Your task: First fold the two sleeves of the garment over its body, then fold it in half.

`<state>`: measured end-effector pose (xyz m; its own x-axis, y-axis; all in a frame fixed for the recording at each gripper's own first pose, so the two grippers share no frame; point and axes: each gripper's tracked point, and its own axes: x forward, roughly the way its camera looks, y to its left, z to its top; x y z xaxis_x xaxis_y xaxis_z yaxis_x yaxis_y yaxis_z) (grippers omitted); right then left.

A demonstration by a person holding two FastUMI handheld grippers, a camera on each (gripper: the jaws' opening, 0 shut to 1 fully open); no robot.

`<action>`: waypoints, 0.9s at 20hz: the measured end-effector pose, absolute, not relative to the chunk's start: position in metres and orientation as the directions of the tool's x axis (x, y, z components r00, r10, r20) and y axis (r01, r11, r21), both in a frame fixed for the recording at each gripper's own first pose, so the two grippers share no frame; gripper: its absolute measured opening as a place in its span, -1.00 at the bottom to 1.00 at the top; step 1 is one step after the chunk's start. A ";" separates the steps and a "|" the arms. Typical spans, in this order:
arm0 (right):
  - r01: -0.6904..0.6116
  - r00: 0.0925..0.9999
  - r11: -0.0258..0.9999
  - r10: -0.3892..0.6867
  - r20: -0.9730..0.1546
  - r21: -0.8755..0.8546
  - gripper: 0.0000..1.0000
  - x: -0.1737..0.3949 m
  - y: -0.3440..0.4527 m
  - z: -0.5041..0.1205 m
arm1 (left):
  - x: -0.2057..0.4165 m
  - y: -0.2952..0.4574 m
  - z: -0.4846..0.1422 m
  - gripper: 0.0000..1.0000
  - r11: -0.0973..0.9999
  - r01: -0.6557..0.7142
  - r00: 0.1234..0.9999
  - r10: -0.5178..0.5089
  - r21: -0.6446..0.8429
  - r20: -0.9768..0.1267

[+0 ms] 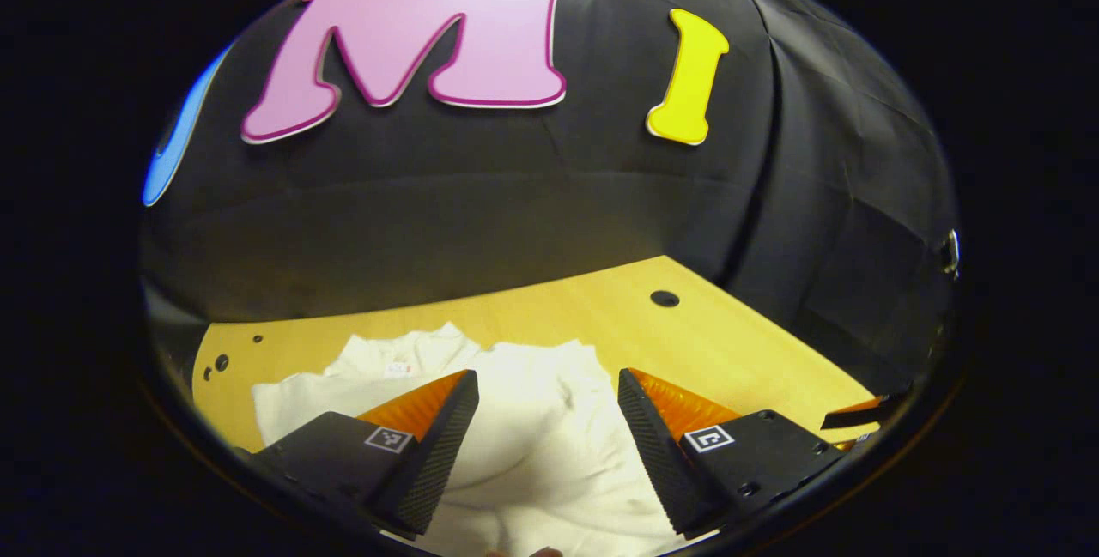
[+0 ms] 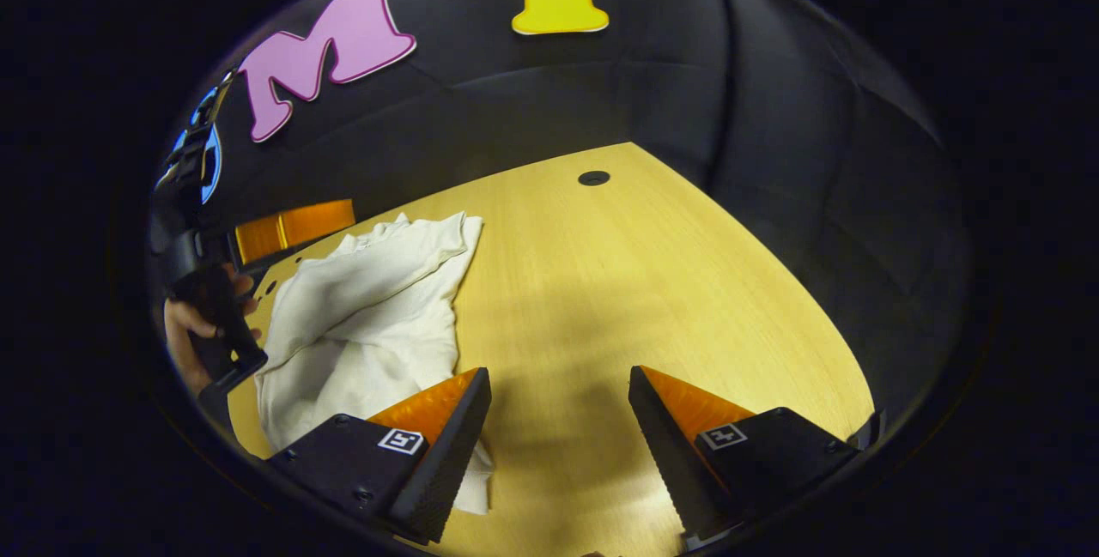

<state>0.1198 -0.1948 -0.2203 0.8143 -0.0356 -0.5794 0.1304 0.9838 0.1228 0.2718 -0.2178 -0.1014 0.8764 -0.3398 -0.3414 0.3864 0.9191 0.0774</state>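
Left gripper view: left gripper [image 1: 547,432] hovers low over the crumpled white cloth garment [image 1: 549,420], jaws spread wide, nothing between them. Garment lies bunched on the pale yellow wooden table [image 1: 730,351], near its left part, collar end toward the booth wall. Right gripper view: right gripper [image 2: 560,445] over bare table, jaws spread wide, empty; garment just beside its left finger, long axis running from near edge toward the wall. The person's hand [image 2: 185,329] grips the left gripper's handle at far left.
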 end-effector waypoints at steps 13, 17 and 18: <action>-0.054 0.720 0.987 0.142 -0.680 0.148 0.98 0.087 -0.096 -0.279 | 0.090 0.073 -0.242 1.00 0.978 -0.190 0.789 0.102 -0.083 -0.606; -0.044 0.704 0.992 0.115 -0.701 0.118 0.99 0.085 -0.094 -0.295 | 0.080 0.073 -0.268 1.00 0.981 -0.190 0.758 0.120 -0.041 -0.641; -0.036 0.714 0.992 0.107 -0.691 0.117 0.99 0.087 -0.094 -0.293 | 0.077 0.073 -0.272 1.00 0.982 -0.185 0.750 0.122 -0.028 -0.650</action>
<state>0.0874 -0.0943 -0.2927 0.7143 0.1074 -0.6915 -0.0359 0.9925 0.1171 0.0772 0.0731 -0.2720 0.7498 0.1221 -0.6503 -0.1845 0.9824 -0.0282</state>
